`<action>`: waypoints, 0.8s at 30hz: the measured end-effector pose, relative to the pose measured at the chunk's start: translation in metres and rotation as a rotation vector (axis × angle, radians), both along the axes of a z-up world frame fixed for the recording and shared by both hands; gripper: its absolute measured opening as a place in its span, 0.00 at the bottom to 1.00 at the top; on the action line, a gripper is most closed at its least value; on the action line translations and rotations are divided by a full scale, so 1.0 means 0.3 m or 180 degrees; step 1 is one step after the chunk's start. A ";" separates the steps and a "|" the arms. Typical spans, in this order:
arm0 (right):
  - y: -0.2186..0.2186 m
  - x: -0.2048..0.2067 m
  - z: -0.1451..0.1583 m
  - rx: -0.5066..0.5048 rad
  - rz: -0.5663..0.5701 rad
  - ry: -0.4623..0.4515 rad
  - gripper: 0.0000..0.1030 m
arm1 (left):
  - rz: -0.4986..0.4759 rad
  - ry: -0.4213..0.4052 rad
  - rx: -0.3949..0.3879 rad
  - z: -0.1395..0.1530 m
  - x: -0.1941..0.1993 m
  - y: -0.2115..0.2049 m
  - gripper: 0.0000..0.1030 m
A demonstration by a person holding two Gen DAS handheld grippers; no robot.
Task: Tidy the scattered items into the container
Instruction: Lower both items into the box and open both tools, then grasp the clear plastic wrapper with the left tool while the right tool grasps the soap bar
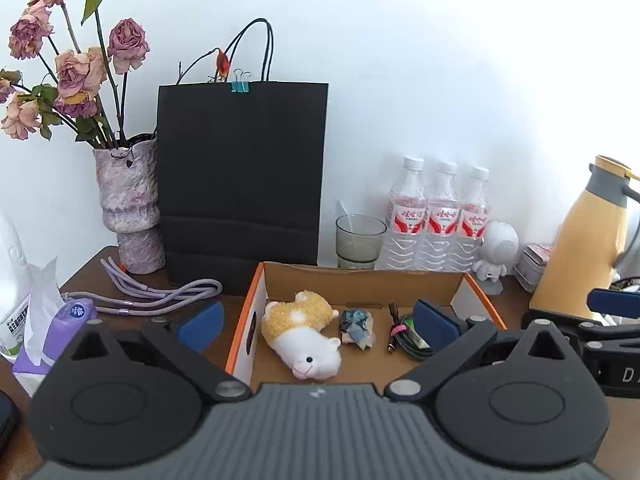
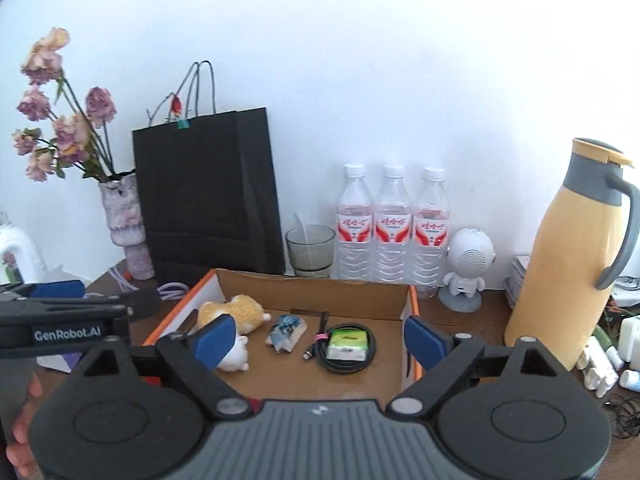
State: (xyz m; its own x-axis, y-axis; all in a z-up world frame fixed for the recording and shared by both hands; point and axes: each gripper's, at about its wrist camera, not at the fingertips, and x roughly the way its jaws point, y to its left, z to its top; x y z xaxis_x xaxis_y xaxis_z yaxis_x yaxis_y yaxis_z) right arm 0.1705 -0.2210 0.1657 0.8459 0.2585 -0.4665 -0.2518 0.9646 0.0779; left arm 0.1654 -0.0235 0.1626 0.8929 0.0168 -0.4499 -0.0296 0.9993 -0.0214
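An open cardboard box [image 1: 360, 271] with an orange rim sits on the brown table in front of both grippers. Inside lie a yellow-and-white plush toy [image 1: 304, 332], a crumpled blue-grey item [image 1: 357, 326] and a coiled black cable [image 1: 416, 350]. The right wrist view shows the same box [image 2: 312, 285], plush toy [image 2: 244, 310], blue-grey item [image 2: 286, 332], and a green packet [image 2: 346, 344] lying on the cable [image 2: 348, 366]. My left gripper [image 1: 318, 322] is open and empty, held back from the box. My right gripper [image 2: 320, 338] is open too, with nothing between its blue pads.
Behind the box stand a black paper bag [image 1: 240, 176], a vase of dried roses [image 1: 130, 208], a glass [image 1: 358, 240], three water bottles [image 1: 438, 220] and a white robot figure [image 2: 466, 268]. A yellow thermos [image 2: 568, 264] stands on the right. A purple cord [image 1: 160, 294] and tissue pack [image 1: 60, 328] lie on the left.
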 end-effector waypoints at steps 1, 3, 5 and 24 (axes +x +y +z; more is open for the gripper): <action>0.000 -0.017 -0.023 0.0033 0.0005 -0.0007 0.87 | -0.0043 -0.0049 0.0066 -0.014 -0.026 -0.009 1.00; -0.001 -0.048 -0.058 0.0054 -0.0030 -0.0041 0.87 | -0.0095 -0.0167 0.0182 -0.036 -0.078 -0.025 1.00; 0.006 -0.079 -0.074 -0.0031 -0.0109 -0.0105 0.86 | -0.0098 -0.0225 0.0228 -0.050 -0.119 -0.031 1.00; 0.012 -0.688 -0.330 0.0005 -0.0126 0.0305 0.86 | -0.0491 0.0160 -0.0346 -0.314 -0.712 0.063 1.00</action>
State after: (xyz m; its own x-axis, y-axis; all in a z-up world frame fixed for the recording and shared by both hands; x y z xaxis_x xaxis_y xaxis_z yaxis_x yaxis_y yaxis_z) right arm -0.0360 -0.2173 0.0669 0.8070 0.2265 -0.5454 -0.2047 0.9736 0.1014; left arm -0.0481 -0.0047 0.0683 0.8575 -0.1695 -0.4858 0.1199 0.9840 -0.1317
